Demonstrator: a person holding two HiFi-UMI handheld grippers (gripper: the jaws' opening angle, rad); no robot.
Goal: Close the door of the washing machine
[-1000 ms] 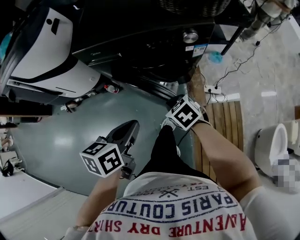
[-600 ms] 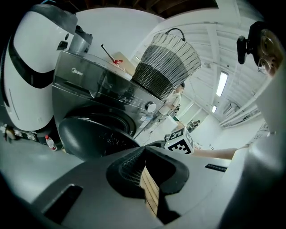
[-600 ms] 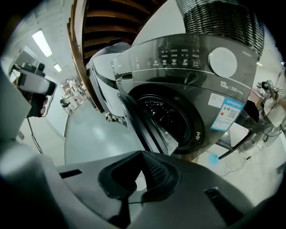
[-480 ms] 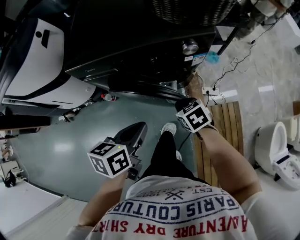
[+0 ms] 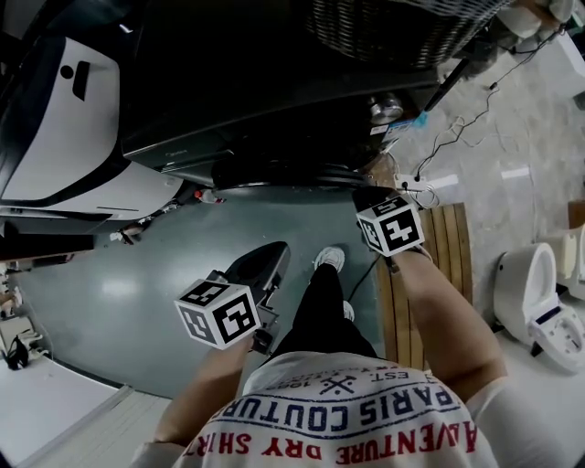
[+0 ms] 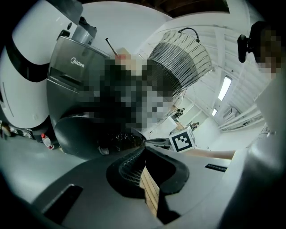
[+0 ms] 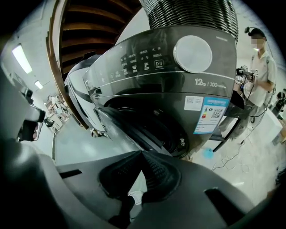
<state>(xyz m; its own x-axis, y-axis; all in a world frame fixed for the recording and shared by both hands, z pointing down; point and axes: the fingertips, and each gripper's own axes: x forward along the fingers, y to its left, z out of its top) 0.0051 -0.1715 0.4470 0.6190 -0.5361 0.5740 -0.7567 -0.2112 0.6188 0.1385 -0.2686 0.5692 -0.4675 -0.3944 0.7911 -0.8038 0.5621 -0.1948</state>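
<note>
The right gripper (image 7: 142, 152) is held with its jaws pressed together on nothing, the tips just beside the door (image 7: 118, 125), which stands ajar on the washing machine (image 7: 178, 85). The left gripper (image 6: 144, 146), likewise closed and empty, is held well apart from the washing machine.

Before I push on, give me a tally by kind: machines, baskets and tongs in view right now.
Dark washing machine: 1
White appliance: 1
Wire basket: 1
Tongs: 2 (left tongs, right tongs, both shut)
Total: 5
</note>
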